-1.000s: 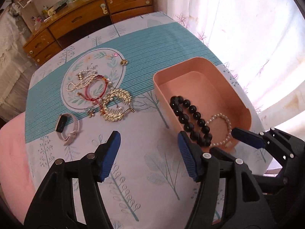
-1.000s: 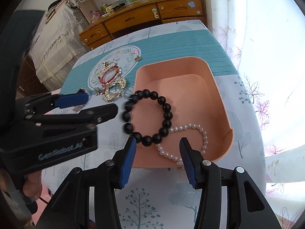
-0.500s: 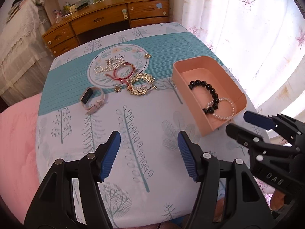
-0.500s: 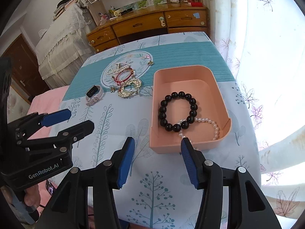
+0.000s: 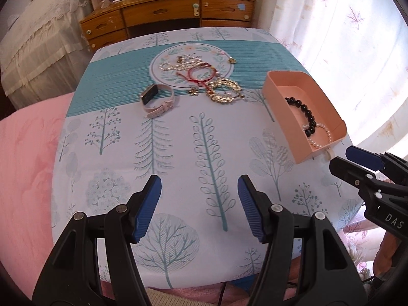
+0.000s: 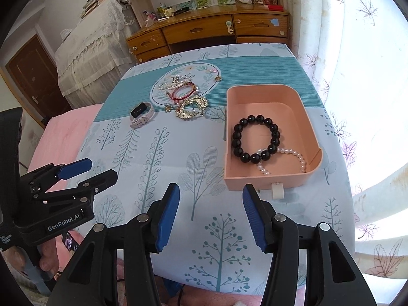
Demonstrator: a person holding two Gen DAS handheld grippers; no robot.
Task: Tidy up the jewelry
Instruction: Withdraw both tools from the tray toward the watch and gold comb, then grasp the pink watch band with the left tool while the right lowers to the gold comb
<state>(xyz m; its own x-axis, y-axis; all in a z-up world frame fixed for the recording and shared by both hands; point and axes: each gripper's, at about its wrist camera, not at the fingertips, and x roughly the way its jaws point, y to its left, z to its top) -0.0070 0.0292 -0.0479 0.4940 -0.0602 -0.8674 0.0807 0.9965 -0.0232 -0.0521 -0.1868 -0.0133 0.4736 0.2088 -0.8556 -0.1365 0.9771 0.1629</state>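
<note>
A pink tray point(image 6: 303, 102) point(image 5: 278, 94) on the table's right side holds a black bead bracelet point(image 6: 255, 137) point(image 5: 303, 112) and a white pearl bracelet point(image 6: 283, 159) point(image 5: 320, 136). Farther back lie a gold piece point(image 6: 191, 108) point(image 5: 224, 89), a red cord bracelet point(image 6: 182, 91) point(image 5: 197, 72), a pearl strand point(image 5: 176, 63) and a pale smartwatch point(image 6: 141, 114) point(image 5: 158, 99). My left gripper point(image 5: 199, 205) point(image 6: 84, 170) hovers open over the table's near edge, empty. My right gripper point(image 6: 210, 214) stands open and empty just before the tray, its jaws still widening.
A small gold charm point(image 5: 232, 60) lies at the far edge of the round print. A pink bed point(image 5: 28, 165) borders the table on the left. A wooden desk point(image 6: 211, 30) stands behind, and curtains point(image 6: 357, 51) hang on the right.
The black bracelet has dropped from above the tray's rim to its floor. Both grippers have drawn back from the tray toward the near edge, the left one shifting leftward.
</note>
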